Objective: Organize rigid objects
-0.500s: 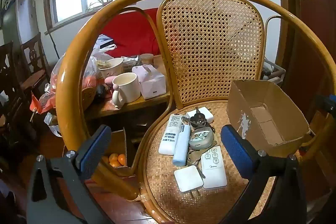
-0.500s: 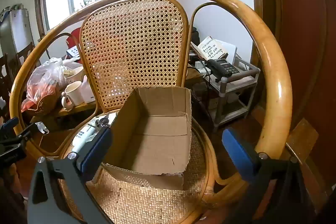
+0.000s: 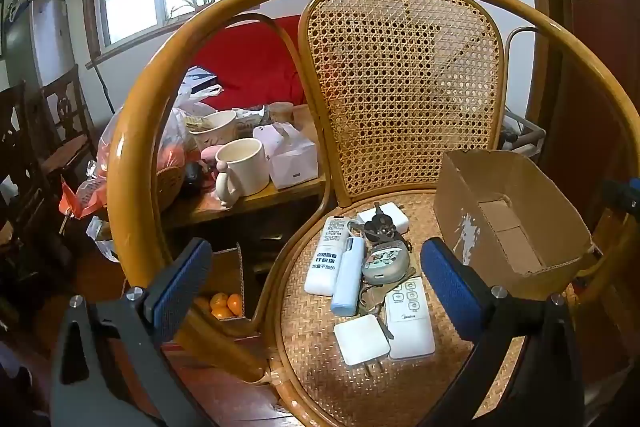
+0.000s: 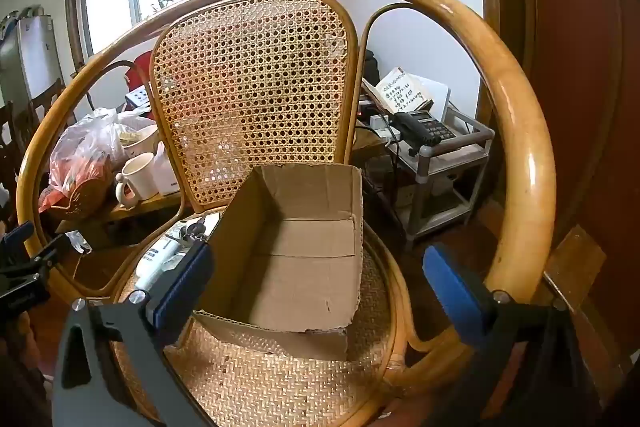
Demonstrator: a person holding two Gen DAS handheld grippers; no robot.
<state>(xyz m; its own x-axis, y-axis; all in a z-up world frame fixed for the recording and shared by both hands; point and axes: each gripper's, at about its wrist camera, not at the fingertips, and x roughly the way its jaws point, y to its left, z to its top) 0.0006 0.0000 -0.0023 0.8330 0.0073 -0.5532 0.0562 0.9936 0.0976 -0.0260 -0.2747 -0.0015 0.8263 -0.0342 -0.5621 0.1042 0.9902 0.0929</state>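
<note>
A pile of small items lies on the rattan chair seat (image 3: pixel 320 379): a white remote with blue label (image 3: pixel 327 255), a light blue case (image 3: pixel 349 277), a round grey gadget (image 3: pixel 385 261), keys (image 3: pixel 380 225), a white Midea remote (image 3: pixel 409 319), a white charger (image 3: pixel 361 339) and a white adapter (image 3: pixel 385 213). An empty cardboard box (image 3: pixel 516 223) stands on the seat's right side, also in the right wrist view (image 4: pixel 296 247). My left gripper (image 3: pixel 316 291) is open above the pile. My right gripper (image 4: pixel 318 287) is open above the box.
The chair's curved rattan arm rail (image 3: pixel 132 163) rings the seat, with the cane backrest (image 3: pixel 404 87) behind. A side table at left holds a white mug (image 3: pixel 242 175), tissue box (image 3: pixel 290 155) and bags. A telephone (image 4: pixel 426 129) sits on a trolley at right.
Both views have shifted only slightly. Both grippers stay open, and nothing on the seat has moved.
</note>
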